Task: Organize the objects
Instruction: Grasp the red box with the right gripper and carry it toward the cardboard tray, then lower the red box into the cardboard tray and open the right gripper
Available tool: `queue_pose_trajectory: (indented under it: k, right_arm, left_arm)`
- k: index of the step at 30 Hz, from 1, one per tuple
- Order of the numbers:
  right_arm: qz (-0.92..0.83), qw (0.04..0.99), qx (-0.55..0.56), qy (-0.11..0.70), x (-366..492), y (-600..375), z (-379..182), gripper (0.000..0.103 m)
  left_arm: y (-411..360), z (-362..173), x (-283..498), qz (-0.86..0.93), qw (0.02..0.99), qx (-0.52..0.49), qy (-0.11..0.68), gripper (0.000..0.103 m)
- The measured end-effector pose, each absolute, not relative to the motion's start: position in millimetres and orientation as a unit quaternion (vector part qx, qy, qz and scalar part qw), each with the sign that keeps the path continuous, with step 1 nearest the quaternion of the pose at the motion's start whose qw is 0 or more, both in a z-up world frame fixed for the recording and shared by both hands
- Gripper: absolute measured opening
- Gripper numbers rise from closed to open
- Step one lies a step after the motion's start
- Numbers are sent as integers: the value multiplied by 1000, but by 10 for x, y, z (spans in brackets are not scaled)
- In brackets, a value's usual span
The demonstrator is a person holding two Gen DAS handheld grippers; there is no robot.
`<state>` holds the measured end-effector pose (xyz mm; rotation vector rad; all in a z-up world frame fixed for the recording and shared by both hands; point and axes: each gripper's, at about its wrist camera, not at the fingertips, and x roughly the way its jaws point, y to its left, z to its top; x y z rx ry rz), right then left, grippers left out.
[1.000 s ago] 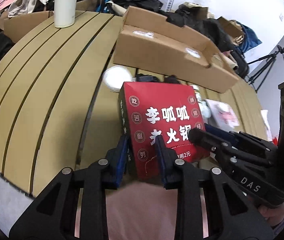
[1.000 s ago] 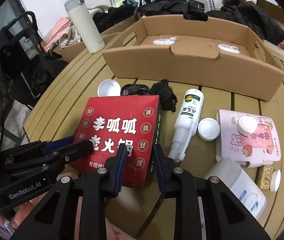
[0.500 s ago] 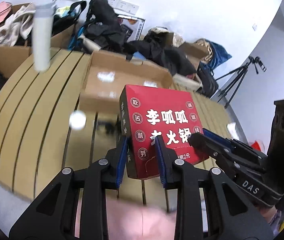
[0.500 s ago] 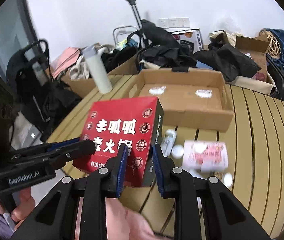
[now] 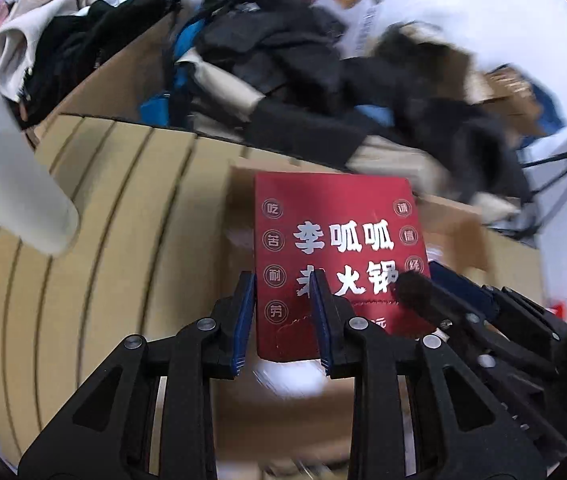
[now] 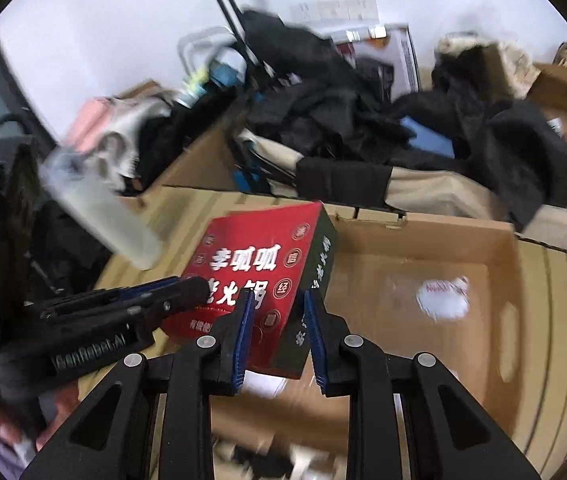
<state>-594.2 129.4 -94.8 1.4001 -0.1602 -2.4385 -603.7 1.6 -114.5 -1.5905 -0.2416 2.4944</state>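
Plainly the red box (image 5: 335, 264) is in mid-carry: both tools have it, held up above the open cardboard box (image 6: 423, 292) that lies on the slatted table (image 5: 115, 216) toward its far edge. The left gripper (image 5: 281, 320) has its fingers closed down to the box's thickness on the near left corner, one blue pad on the side face and one across the printed front; the right gripper (image 6: 277, 334) pinches the near right corner the same way, one pad on the red face and one on the dark side panel. My reading is that the step in hand is moving this box over to be set inside the cardboard one, and the next move calls for lowering it level onto the cardboard floor, both hands going down together, before either grip lets go. A pale bottle (image 6: 103, 216) stands near the table's left edge, smeared by motion. Much is blurred: the cardboard box's near wall, the small things below the grippers, and the heap of dark clothes and bags (image 6: 343, 120) beyond the table cannot be made out properly, and the underside of the red box is hidden.
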Motion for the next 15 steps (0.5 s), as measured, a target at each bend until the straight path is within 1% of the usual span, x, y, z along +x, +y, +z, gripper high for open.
queue_pose_trajectory:
  k: [2,4,5,7,8,9,10,12,13,14,15]
  right_arm:
    - [-836,158,520,-71,-6190,1274,-1208,28]
    - [-821,149,543,-95,-6347,1279,-1443,28]
    - [-815,148,551,-101,-6363,1287,-1493,28]
    - [-803,160,559,-134,-6345,1332,-1542,28]
    - [-803,166,555,-138,-6310,1349,-1506,28]
    - [-808,164,552,-125,-6269,1357,-1420,28]
    - [-813,157,549,-112,-6254,1368,-1335,28]
    - [-829,143,534,-86,-6127,1442,-1057,30]
    - [-834,143,526,-80,-6064,1487,-921,35]
    - [-844,142,512,-69,-5954,1563,-693,40]
    - [-852,139,501,-59,-5857,1625,-526,59]
  left_arm:
    - [61,-1272,-6159,839,69,-538,-55,25]
    - [65,-1322,-6171,841,68,-535,-48,27]
    - [43,-1300,-6135,846,75,-525,-54,30]
    - [-4,-1208,-6063,855,84,-508,-57,40]
    - [-31,-1119,-6006,861,87,-499,-54,48]
    - [-55,-1028,-5949,866,89,-490,-49,54]
    - [-81,-915,-5888,870,88,-483,-43,57]
    - [-136,-651,-5756,878,86,-470,-31,71]
    - [-187,-469,-5648,883,80,-462,-22,75]
    - [-226,-349,-5583,886,72,-458,-15,83]
    - [-268,-216,-5493,887,64,-457,-8,90]
